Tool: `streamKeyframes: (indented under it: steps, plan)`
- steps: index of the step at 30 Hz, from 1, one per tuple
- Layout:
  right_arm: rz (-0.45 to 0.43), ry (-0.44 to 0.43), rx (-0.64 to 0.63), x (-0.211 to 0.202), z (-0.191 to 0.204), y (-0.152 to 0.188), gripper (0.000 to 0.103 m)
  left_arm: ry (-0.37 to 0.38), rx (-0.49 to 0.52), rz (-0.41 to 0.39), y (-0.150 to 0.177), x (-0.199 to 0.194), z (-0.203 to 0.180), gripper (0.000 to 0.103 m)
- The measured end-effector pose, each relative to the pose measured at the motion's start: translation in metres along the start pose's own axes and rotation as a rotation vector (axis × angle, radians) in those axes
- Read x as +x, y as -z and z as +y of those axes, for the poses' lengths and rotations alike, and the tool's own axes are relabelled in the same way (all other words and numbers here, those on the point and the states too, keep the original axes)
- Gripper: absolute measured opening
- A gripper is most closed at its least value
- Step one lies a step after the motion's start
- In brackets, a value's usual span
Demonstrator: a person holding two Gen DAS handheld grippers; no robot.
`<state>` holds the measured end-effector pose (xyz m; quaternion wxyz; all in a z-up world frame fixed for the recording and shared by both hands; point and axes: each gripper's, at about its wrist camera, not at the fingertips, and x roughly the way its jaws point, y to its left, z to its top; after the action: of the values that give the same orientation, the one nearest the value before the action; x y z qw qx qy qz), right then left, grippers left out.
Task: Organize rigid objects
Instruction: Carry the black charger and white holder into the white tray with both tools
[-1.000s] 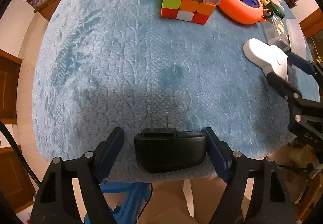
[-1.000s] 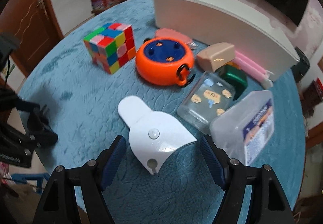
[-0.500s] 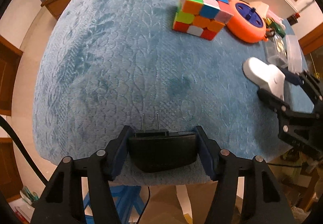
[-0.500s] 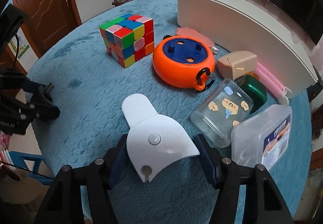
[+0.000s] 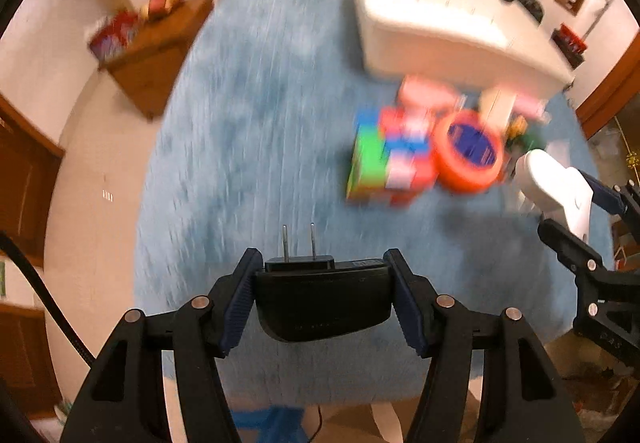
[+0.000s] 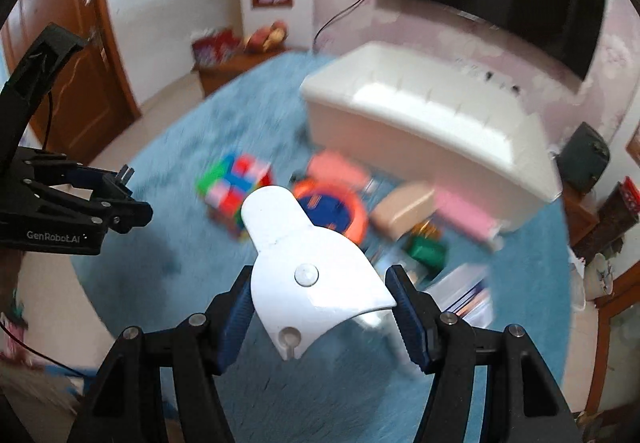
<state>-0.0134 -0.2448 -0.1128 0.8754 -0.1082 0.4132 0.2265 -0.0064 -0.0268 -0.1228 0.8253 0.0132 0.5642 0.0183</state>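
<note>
Left wrist view: compared with half a second ago, the left tool (image 5: 324, 295) has risen off the tabletop (image 5: 248, 147), and the background now smears. It pinches the black plug adapter (image 5: 323, 297) between its blue pads, prongs pointing forward, above the tabletop's near edge. At the right edge the right tool holds the white plastic piece (image 5: 556, 191) aloft.

Right wrist view: the right tool (image 6: 322, 309) is lifted too, clamped on the white plastic piece (image 6: 308, 267), over the blurred puzzle cube (image 6: 232, 191) and orange reel (image 6: 332, 211). The left tool (image 6: 120, 199), at the left, reads "GenRobot.AI".
</note>
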Motion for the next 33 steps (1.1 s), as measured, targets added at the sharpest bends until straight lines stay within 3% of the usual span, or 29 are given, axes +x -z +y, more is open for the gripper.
streamKeyframes:
  steps: [3, 8, 15, 23, 27, 33]
  plan:
    - [-0.061, 0.036, 0.043, -0.015, -0.022, -0.029, 0.065, 0.011, 0.036, -0.073, -0.039, -0.025, -0.024, 0.066]
    - [-0.125, 0.102, 0.119, -0.025, -0.063, -0.076, 0.065, 0.095, 0.043, -0.185, -0.113, -0.056, -0.052, 0.066]
    - [-0.081, 0.217, 0.204, 0.014, -0.123, -0.123, 0.065, 0.073, 0.069, -0.269, -0.210, -0.043, -0.094, 0.066]
    - [0.113, 0.204, 0.348, 0.106, -0.171, -0.131, 0.065, -0.018, 0.014, -0.125, -0.267, 0.057, -0.120, 0.066]
    - [0.216, 0.195, 0.379, 0.143, -0.181, -0.122, 0.065, -0.095, 0.044, -0.062, -0.271, 0.097, -0.134, 0.066]
    - [0.313, 0.171, 0.384, 0.171, -0.179, -0.117, 0.065, -0.129, 0.041, 0.027, -0.273, 0.136, -0.141, 0.066]
